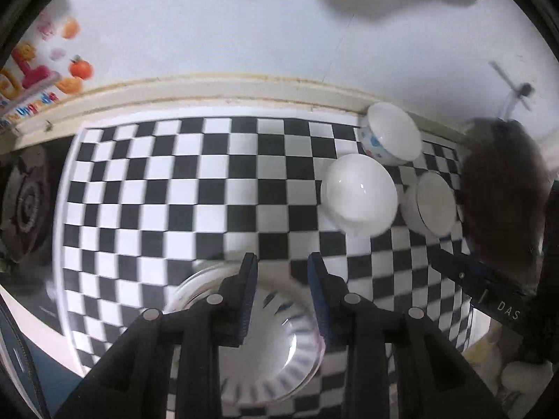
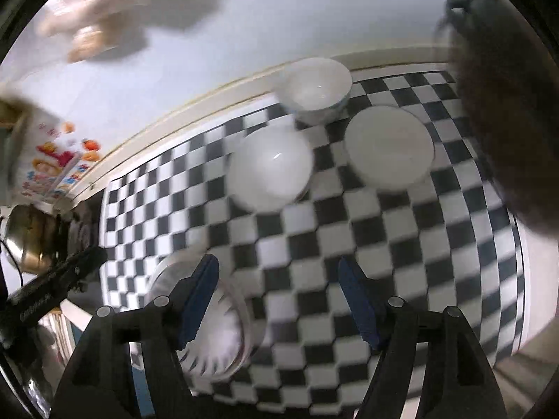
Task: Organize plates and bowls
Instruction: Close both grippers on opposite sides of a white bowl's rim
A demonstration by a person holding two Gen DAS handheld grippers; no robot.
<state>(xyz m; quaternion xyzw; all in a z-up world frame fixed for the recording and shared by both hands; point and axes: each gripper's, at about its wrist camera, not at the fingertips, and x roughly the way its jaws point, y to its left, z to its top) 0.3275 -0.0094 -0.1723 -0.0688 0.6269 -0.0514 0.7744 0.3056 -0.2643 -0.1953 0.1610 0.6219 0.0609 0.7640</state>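
On the checkered cloth stand a plain white bowl, a dotted white bowl against the back ledge, and a small white plate at the right. A striped-rim plate lies under my left gripper, whose fingers stand a little apart above it, holding nothing. In the right wrist view the same white bowl, dotted bowl, small plate and striped plate show. My right gripper is wide open above the cloth, with the striped plate under its left finger.
A cream ledge and white wall bound the back. A stove burner lies left of the cloth, a metal kettle beside it. A dark furry shape crowds the right side. The cloth's front edge is close.
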